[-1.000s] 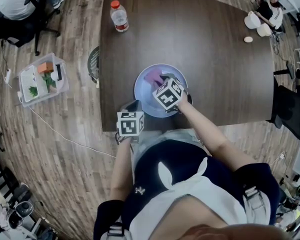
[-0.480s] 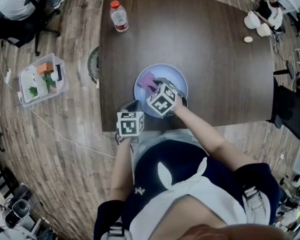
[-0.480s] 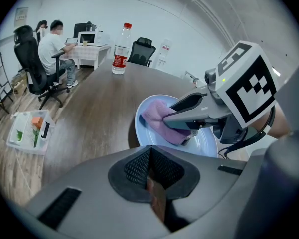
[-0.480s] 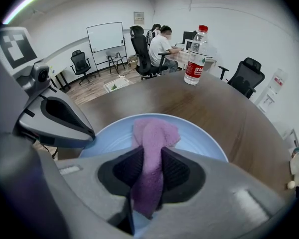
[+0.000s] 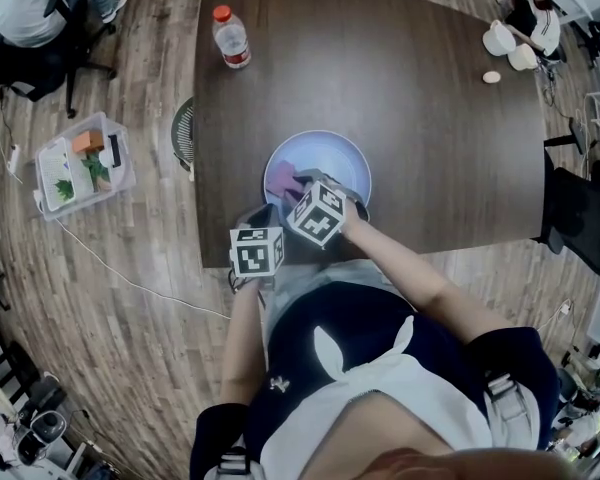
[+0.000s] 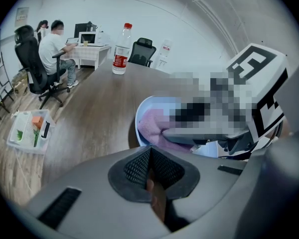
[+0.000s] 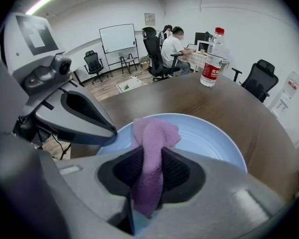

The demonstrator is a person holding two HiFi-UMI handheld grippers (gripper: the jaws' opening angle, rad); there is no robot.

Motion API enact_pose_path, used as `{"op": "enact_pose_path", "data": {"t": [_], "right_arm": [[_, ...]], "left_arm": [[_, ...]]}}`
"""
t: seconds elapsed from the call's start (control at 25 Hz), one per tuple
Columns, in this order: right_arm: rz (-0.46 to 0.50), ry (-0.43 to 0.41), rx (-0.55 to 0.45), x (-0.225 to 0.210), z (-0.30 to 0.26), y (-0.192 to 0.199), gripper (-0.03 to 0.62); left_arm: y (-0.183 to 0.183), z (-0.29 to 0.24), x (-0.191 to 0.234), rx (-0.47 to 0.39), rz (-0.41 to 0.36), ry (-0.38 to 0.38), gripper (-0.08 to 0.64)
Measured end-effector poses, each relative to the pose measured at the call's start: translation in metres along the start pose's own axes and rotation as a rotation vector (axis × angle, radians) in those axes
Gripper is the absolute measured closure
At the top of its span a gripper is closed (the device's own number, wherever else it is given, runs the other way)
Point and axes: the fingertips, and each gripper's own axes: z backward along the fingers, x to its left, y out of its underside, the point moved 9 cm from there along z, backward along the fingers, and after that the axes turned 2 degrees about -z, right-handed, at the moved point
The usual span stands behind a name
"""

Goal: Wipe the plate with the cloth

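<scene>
The right hand-held gripper [image 7: 148, 171] pinches the cloth [image 7: 152, 133] on the plate's [image 7: 209, 133] near-left part, while the left hand-held gripper [image 6: 150, 168] sits closed and empty beside it, so a hard stroke may shove the seemingly unheld plate off the surface's [image 7: 249, 113] near edge.

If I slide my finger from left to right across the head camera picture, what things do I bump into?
First the plastic box on the floor, then the water bottle, the blue plate, the black chair.

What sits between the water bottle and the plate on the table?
Nothing: only bare dark wood tabletop runs from the water bottle to the blue plate. The head view shows it best; the right gripper view agrees.
</scene>
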Motion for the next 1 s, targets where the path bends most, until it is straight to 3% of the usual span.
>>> {"op": "enact_pose_path", "data": {"t": [0.44, 1.0], "right_arm": [[0.046, -0.036, 0.016, 0.001, 0.006, 0.004, 0.485], [-0.027, -0.027, 0.009, -0.033, 0.009, 0.008, 0.480]], "left_arm": [[0.000, 0.002, -0.005, 0.002, -0.001, -0.005, 0.557], [-0.005, 0.002, -0.006, 0.019, -0.012, -0.012, 0.557]]}}
